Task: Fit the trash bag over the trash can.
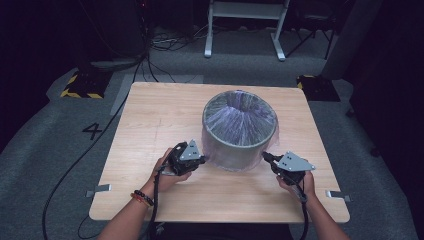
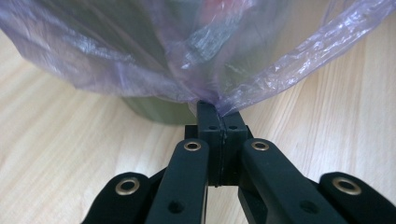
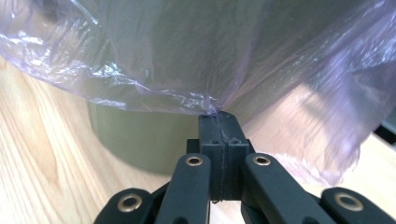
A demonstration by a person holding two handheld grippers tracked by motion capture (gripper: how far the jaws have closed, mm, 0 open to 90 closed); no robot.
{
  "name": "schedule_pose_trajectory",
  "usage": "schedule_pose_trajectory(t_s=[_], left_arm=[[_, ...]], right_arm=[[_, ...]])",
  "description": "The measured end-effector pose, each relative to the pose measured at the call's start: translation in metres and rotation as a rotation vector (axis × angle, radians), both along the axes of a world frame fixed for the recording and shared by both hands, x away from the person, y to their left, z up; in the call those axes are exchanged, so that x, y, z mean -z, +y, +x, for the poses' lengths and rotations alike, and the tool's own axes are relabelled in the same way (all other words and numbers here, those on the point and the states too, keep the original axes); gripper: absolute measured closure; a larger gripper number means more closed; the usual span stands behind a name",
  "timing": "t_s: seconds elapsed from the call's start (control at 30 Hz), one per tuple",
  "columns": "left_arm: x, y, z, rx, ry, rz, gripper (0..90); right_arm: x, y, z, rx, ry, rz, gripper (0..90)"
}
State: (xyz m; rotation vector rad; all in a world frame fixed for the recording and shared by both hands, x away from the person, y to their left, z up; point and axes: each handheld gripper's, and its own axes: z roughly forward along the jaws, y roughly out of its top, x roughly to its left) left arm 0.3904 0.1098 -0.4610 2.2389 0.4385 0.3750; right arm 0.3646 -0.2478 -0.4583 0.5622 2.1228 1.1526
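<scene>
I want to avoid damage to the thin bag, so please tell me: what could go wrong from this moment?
1. Both the left gripper and the right gripper pinch the bag at its stretched hem; a hard pull may tear it.
2. The pinched strip looks narrow, so the film might slip out.
3. An uneven pull could tip or slide the bin on the table.
</scene>
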Motion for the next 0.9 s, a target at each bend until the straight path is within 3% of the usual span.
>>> schedule_pose_trajectory(t_s=[0.27,0.43,0.63,0.9], left_arm=[[0.015,0.002,0.002,-0.008,0.045,0.059,90.0],[0.024,0.003,0.004,-0.013,0.078,0.093,90.0],[0.031,0.004,0.006,-0.02,0.097,0.098,90.0],[0.034,0.007,0.007,-0.023,0.108,0.07,90.0]], right_arm=[[0.019,-0.003,0.011,-0.008,0.137,-0.028,90.0],[0.025,-0.005,0.018,-0.005,0.192,-0.022,90.0],[0.033,-0.007,0.028,0.002,0.26,-0.004,90.0],[0.04,-0.01,0.036,0.017,0.292,-0.001,90.0]])
